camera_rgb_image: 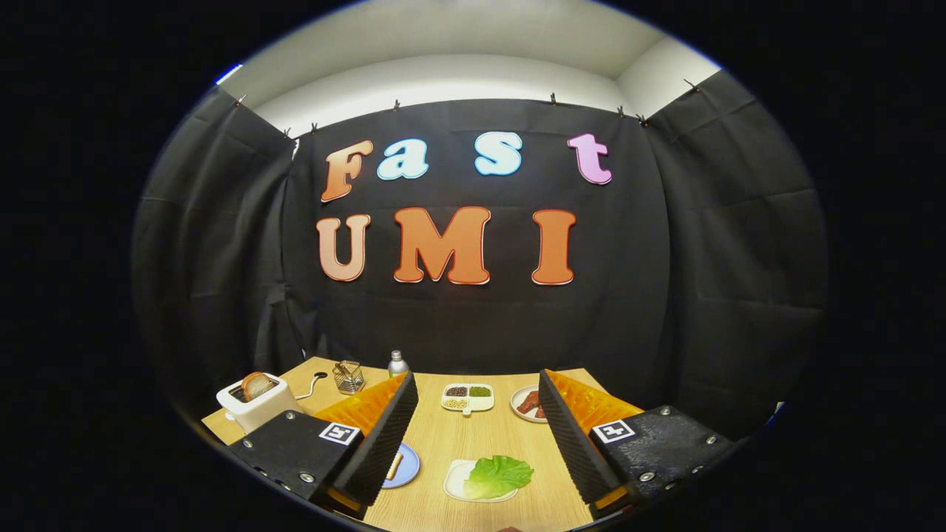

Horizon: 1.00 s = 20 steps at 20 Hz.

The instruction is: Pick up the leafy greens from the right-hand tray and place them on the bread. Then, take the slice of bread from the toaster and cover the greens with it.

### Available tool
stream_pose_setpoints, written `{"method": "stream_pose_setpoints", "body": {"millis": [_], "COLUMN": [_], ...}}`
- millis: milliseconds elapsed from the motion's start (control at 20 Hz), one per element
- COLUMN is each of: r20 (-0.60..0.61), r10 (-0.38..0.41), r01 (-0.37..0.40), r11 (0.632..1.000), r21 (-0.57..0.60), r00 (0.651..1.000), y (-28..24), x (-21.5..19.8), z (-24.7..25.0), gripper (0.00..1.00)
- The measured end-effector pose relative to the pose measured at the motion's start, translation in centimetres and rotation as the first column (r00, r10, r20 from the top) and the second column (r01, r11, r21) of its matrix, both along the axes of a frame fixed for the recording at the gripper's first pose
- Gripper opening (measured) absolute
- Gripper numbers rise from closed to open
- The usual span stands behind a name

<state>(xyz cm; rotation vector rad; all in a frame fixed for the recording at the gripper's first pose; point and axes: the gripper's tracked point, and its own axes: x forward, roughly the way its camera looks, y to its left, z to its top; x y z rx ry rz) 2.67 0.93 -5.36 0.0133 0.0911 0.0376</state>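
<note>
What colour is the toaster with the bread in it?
The boxy toaster is white, seen best in the gripper view, beyond the open tool.

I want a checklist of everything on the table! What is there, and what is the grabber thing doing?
Surface: wooden table, looks tidy.
Job's things: leafy greens lying on a white tray, between the fingers; bread slice standing in the white toaster; blue plate partly hidden by a finger, something bread-like on it.
Clutter: divided dish with small foods, plate of reddish food, wire basket, small bottle.
Grippers: hand-held gripper open, holding nothing.
Cables: toaster cord curling on the table.
Surroundings: black cloth wall.
</note>
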Motion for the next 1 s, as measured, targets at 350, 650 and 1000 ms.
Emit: {"method": "stream_pose_setpoints", "body": {"millis": [350,650,1000], "r20": [-0.159,-0.393,-0.629], "r10": [-0.033,-0.049,-0.047], "r01": [0.028,0.035,0.03], "r11": [0.999,0.998,0.999], "r21": [-0.031,-0.043,-0.039], "r00": [0.987,0.918,0.776], "y": [-0.8,-1.0,-0.4], "x": [3.8,6.7,8.0], "z": [-7.6,-16.7,-25.3], "gripper": [0.98,0.99,0.99]}}
